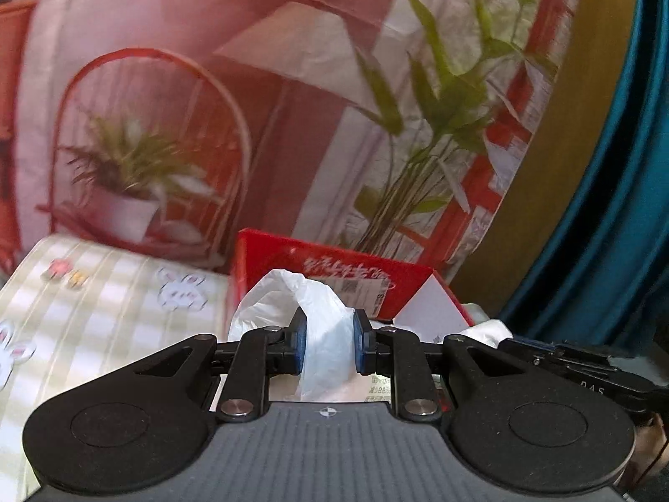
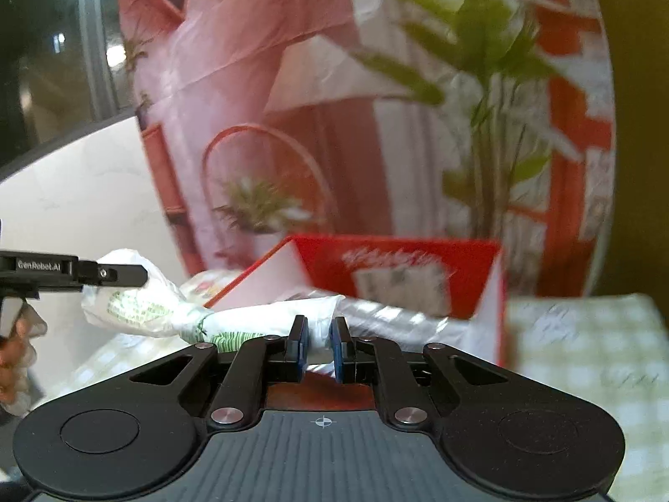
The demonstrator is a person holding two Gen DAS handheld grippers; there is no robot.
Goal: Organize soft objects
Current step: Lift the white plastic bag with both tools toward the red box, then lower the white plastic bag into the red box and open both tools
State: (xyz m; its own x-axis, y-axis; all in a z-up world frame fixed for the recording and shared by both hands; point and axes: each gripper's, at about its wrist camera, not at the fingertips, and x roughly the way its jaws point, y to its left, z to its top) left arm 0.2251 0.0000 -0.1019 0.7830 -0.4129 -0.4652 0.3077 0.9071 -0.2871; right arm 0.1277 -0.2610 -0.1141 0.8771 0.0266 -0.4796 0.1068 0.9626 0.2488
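At the bottom centre of each wrist view we have the white plastic bag (image 2: 175, 313) stretched between us, the left gripper (image 1: 328, 343) clamped on one bunched end and the right gripper (image 2: 320, 349) pinching the twisted other end, so we judge we are mid-fold or mid-stow. Next, probably, both ends must travel together toward the open red box (image 1: 334, 276) just behind. Beyond it, a checked cloth (image 2: 585, 355) covers the surface, and a printed plant-and-lamp hanging (image 1: 292, 83) fills the upper frame.

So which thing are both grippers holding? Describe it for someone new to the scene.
Find the open red box in front of the big plant-print backdrop. Stretched before it is a crumpled white plastic bag with green print, pinched by both grippers; nothing else nearby is translucent film.
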